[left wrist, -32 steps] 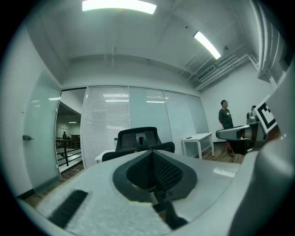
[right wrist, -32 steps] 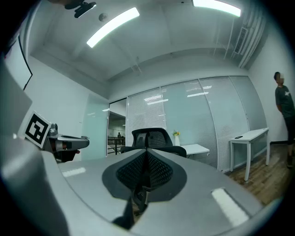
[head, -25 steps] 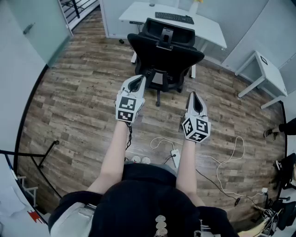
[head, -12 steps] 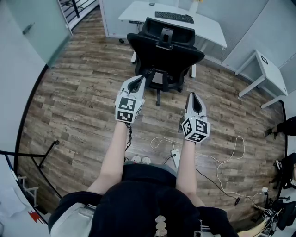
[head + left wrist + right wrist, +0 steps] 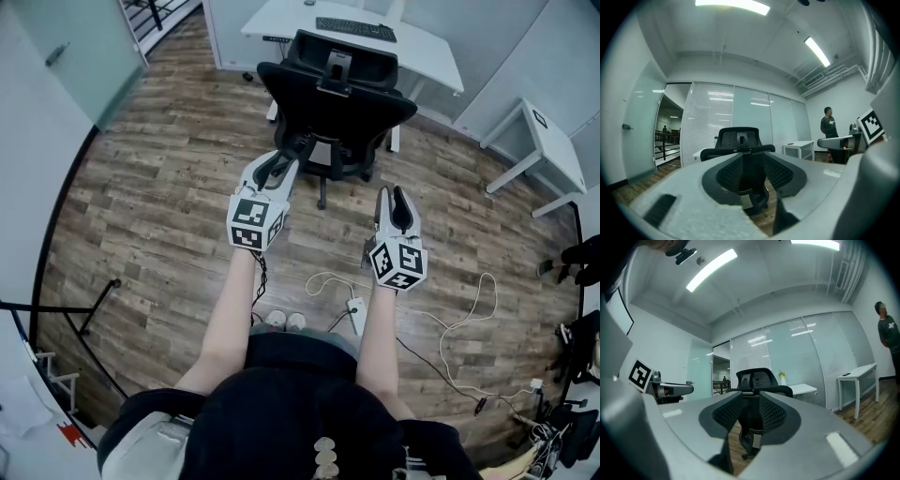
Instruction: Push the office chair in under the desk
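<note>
Left gripper (image 5: 281,165) and right gripper (image 5: 395,202), jaws just opening to a partial spread, hold nothing; office chair (image 5: 335,98) stands apart at twelve o'clock

Your head view looks steeply down on the office chair (image 5: 336,98) from behind; both gripper views face it level, nearby, sharing its backrest.

1 office chair (image 5: 336,98), 1 desk (image 5: 427,56) with 1 keyboard (image 5: 356,29), 1 small side table (image 5: 548,141), 1 power strip (image 5: 356,315).
</note>
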`<state>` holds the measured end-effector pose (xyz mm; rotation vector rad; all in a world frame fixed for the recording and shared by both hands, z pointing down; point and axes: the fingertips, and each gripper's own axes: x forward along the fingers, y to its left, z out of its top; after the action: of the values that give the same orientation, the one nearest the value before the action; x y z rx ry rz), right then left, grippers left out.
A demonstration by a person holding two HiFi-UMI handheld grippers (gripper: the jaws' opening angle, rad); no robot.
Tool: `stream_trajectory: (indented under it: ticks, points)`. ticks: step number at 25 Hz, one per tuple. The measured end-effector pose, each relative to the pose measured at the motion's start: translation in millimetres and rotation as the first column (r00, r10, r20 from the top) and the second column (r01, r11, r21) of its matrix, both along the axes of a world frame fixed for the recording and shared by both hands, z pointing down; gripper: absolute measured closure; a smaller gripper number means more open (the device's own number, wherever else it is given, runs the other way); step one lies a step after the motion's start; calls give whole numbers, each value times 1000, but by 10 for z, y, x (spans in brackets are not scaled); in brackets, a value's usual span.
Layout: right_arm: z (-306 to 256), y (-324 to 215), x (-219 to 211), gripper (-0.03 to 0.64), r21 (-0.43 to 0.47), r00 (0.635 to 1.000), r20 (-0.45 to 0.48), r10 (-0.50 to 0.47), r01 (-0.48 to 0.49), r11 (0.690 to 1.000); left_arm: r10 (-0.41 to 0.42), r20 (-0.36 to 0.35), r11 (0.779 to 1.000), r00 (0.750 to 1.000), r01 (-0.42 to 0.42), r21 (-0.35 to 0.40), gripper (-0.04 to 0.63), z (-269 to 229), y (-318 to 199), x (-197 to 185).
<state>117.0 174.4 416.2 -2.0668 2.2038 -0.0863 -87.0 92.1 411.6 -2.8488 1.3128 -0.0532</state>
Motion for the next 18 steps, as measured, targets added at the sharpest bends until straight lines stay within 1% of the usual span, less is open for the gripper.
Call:
stream_trajectory:
  ticks: [2, 4, 10, 18]
  points:
    - [18, 5, 15, 495, -3, 1000, 7, -11, 12, 1000, -3, -9, 1000, 1000, 3, -8, 437, 16, 19, -4]
    - [40, 8, 33, 485, -7, 1000, 16, -21, 21, 1000, -5, -13, 1000, 1000, 4, -18, 413, 39, 36, -1]
    - [83, 55, 44, 468, -15, 998, 25, -51, 51, 999, -25, 12, 999, 1000, 26, -33, 383, 120, 140, -4]
    - [129, 76, 143, 463, -3, 997, 37, -63, 63, 998, -59, 13, 998, 998, 59, -27, 380, 169, 233, -82]
